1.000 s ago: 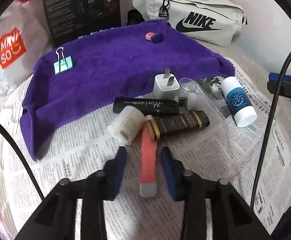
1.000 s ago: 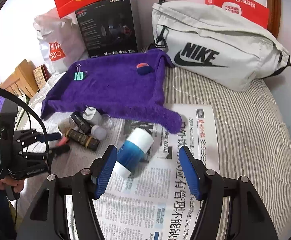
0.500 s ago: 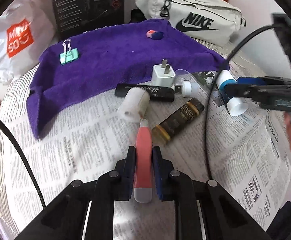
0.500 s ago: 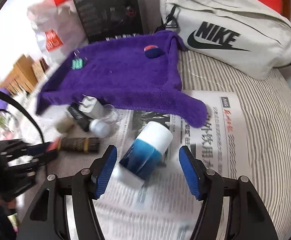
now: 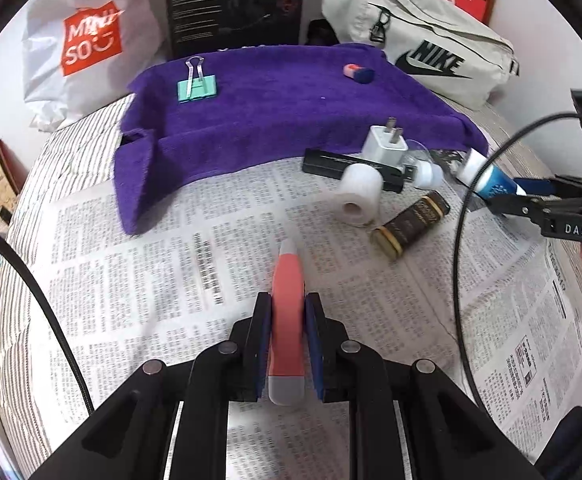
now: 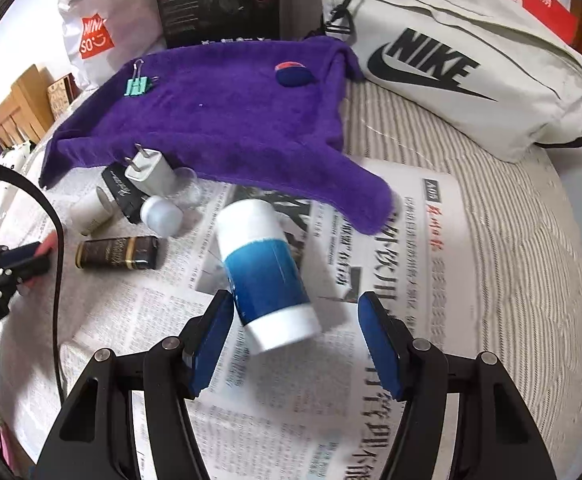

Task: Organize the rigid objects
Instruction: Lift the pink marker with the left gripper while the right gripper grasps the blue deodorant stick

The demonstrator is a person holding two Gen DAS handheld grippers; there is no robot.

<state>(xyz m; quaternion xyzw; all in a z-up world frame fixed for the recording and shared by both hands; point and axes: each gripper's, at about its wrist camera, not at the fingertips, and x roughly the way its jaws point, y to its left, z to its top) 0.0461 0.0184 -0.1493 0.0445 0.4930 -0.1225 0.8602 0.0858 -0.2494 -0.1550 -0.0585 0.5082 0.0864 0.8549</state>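
Observation:
My left gripper [image 5: 287,316] is shut on a pink tube with a grey end [image 5: 287,300], held over the newspaper [image 5: 151,272]. My right gripper [image 6: 295,320] is open around a blue and white bottle [image 6: 263,268] that lies on the newspaper, its base between the pads. It also shows in the left wrist view [image 5: 487,182]. A purple towel [image 5: 271,108] at the back holds a green binder clip [image 5: 197,88] and a pink and blue eraser [image 5: 357,73]. In front of the towel lie a white charger plug [image 5: 385,144], a black tube [image 5: 331,162], a white roll [image 5: 359,194] and a brown tube [image 5: 411,220].
A white Nike bag [image 6: 471,64] lies at the back right. A black box [image 5: 235,4] and a white Miniso bag [image 5: 87,40] stand behind the towel. Black cables [image 5: 463,260] hang across both views. Striped bedding [image 6: 531,260] surrounds the newspaper.
My left gripper closed on the pink tube and drew it back from the pile. My right gripper moved in around the blue and white bottle and stays open.

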